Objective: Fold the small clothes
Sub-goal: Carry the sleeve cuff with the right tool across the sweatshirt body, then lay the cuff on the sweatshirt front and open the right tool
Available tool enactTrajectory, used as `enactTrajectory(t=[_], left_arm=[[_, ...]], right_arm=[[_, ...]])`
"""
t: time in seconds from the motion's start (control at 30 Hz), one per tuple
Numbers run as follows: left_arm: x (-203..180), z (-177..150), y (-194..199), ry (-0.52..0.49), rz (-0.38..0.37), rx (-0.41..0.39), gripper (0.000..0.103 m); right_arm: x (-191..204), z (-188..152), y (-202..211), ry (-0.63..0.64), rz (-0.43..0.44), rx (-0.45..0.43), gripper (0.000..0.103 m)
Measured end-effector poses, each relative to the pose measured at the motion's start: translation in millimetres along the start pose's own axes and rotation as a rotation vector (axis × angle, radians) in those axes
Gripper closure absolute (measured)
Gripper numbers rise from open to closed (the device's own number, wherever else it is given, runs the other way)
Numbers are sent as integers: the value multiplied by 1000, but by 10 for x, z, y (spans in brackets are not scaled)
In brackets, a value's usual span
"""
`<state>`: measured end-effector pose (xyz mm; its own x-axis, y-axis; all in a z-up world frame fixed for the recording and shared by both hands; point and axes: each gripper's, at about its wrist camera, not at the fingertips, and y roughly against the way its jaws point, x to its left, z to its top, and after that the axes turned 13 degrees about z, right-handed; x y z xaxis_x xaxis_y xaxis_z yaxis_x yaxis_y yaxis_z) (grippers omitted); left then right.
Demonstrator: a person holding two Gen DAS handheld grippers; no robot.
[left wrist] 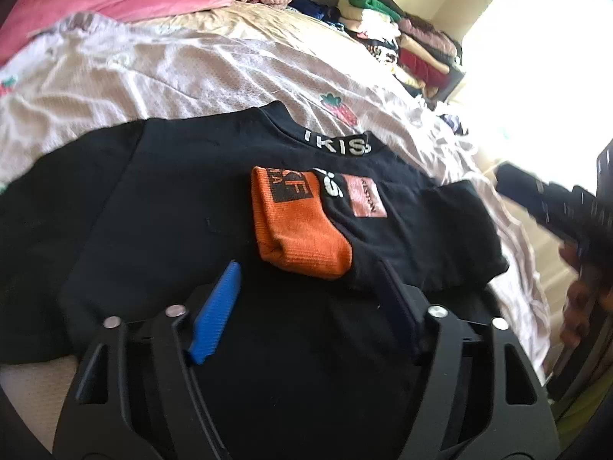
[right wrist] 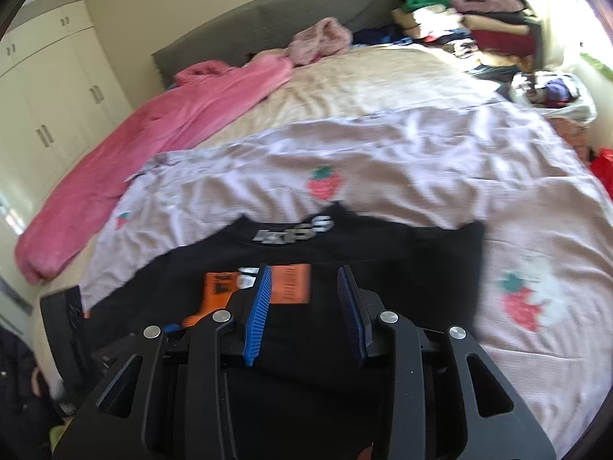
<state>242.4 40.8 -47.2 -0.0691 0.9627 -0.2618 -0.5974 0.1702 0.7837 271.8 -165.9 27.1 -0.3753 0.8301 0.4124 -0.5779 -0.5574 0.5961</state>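
A black shirt (left wrist: pixel 172 207) lies spread flat on the bed, its collar band with white lettering (left wrist: pixel 337 146) turned toward the headboard and its front facing up. On the chest sit an orange ribbed cuff (left wrist: pixel 302 226) — folded in over the black cloth — and, just beside it, a pinkish-orange square patch (left wrist: pixel 364 201). The left claw (left wrist: pixel 310 299) hovers low over the lower half of the shirt with its fingers spread apart and nothing between them; the blue pad (left wrist: pixel 218 314) of one finger shows clearly, the other finger is in shadow. The right claw (right wrist: pixel 304 306) is likewise held open above the shirt's middle, empty, its blue ribbed pads (right wrist: pixel 258 314) framing the patch in the right wrist view. In the left wrist view the right claw appears as a dark blurred shape at the far right edge, with part of a hand under it. Under the shirt is a pale lilac sheet with strawberry prints (right wrist: pixel 325 184), and beyond it a beige cover (right wrist: pixel 383 76). A pink blanket (right wrist: pixel 153 130) runs along the bed's far left side, a grey headboard (right wrist: pixel 276 19) stands behind, and a pile of folded clothes (right wrist: pixel 471 19) rests in the far right corner — white wardrobe doors (right wrist: pixel 57 88) line the left wall.
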Motion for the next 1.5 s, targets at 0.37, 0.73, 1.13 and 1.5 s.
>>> enactTrajectory(t=[0.37, 0.73, 1.13, 1.5], left_arm=[[-10, 66, -196, 90, -74, -12, 49], [-75, 137, -198, 41, -29, -81, 100], [32, 302, 409, -41, 116, -252, 100], [195, 178, 147, -74, 192, -96, 99]], right_arm=[[-433, -395, 643, 25, -158, -30, 67], [-477, -670, 594, 34, -173, 15, 67], [-347, -728, 510, 48, -137, 37, 67], [-205, -668, 246, 88, -152, 68, 61]])
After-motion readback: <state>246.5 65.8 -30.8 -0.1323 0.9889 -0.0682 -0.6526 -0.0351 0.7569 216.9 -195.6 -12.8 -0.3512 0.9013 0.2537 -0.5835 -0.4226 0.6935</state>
